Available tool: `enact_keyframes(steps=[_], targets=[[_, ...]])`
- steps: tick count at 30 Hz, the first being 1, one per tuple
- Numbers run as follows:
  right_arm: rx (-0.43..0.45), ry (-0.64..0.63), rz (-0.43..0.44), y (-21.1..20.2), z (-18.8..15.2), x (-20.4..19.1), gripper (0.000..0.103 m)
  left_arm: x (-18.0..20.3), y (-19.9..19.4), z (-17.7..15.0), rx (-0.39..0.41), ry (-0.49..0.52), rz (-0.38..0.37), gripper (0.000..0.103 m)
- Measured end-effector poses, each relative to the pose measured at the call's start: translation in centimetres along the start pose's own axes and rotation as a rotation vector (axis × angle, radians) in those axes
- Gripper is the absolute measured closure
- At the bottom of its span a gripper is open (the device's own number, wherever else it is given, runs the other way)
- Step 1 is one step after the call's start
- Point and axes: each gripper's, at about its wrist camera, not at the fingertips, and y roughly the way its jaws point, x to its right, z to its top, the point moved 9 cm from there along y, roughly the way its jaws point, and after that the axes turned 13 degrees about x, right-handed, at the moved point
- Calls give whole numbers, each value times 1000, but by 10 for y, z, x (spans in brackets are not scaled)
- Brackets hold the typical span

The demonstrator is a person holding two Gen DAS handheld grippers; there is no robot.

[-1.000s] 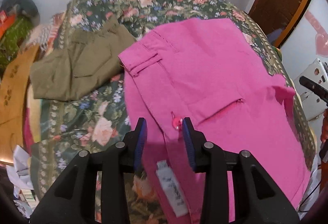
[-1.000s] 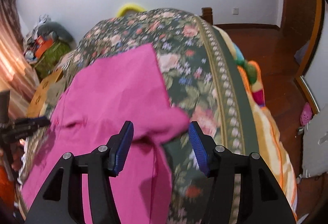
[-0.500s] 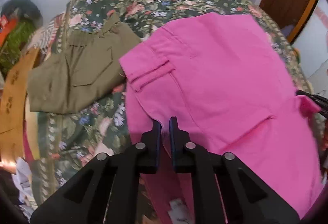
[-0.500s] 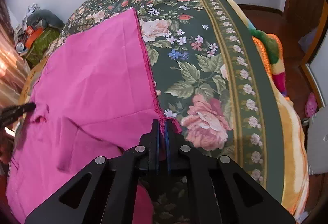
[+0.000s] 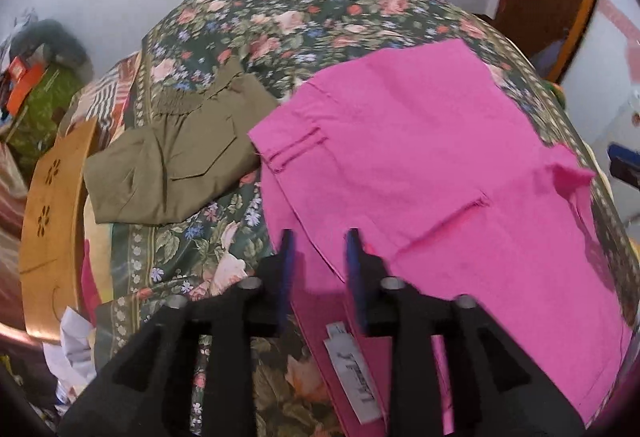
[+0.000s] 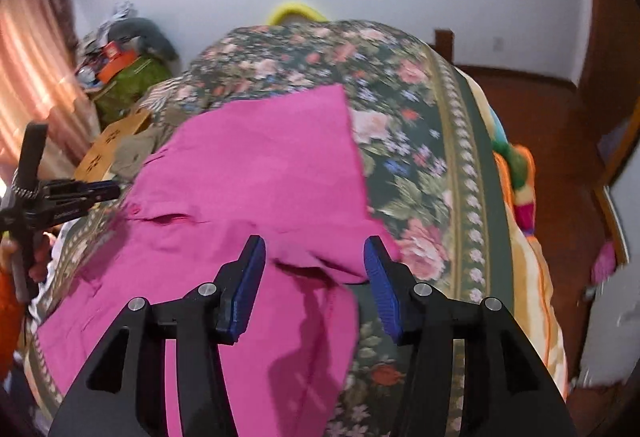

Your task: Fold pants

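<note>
Bright pink pants [image 5: 420, 165] lie spread over the floral bedcover [image 5: 320, 13], waistband towards the left, a white label [image 5: 352, 373] showing near the bottom. My left gripper [image 5: 320, 253] hovers over the near edge of the pants. Its jaws are opening, with pink cloth lying slack between the blue pads [image 5: 287, 257]. In the right wrist view my right gripper [image 6: 314, 261] stands over a curled corner of the pants [image 6: 260, 173]. Its jaws are opening too, and the fold sits loose between them. The left gripper [image 6: 60, 193] shows at the far left.
Folded olive pants [image 5: 180, 165] lie left of the pink ones. A brown cardboard sheet [image 5: 52, 221] leans at the bed's left side. The bed's striped edge [image 6: 520, 237] drops to a wooden floor [image 6: 560, 125] on the right. Clutter [image 6: 124, 73] is piled by the wall.
Both grippers were shut on the pink pants half a second ago and have since opened and drawn back. The released corner on the right has curled up again.
</note>
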Motion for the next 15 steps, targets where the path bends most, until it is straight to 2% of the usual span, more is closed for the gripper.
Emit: enact_keyframes(steps=[1,2,4,8,9,10,12,15], targets=[[0,-7,5,2,0,-4,56,3,-2,-1,12,15,3,54],[-5,-17,20,6,-2,-10,56,5,-4,-2,25,30,7,52],[-18,-36,26,13,-9,-18,56,7,-1,-6,20,44,11,51],[-71,-68,-25,38,-27,-15,56,1,18,-18,-32,30,32,51],[-81,-60,-35,43,-29,-11,60,-2,24,-20,-41,27,51,51],[-82,-44,-41,47,-31,-7,79,-5,28,-23,-46,22,68,50],[-79,-4,-30,51,-32,-3,97,-14,32,-21,-29,2,97,50],[-29,26,-13,49,-23,1,99,-17,37,-22,-33,-9,89,48]])
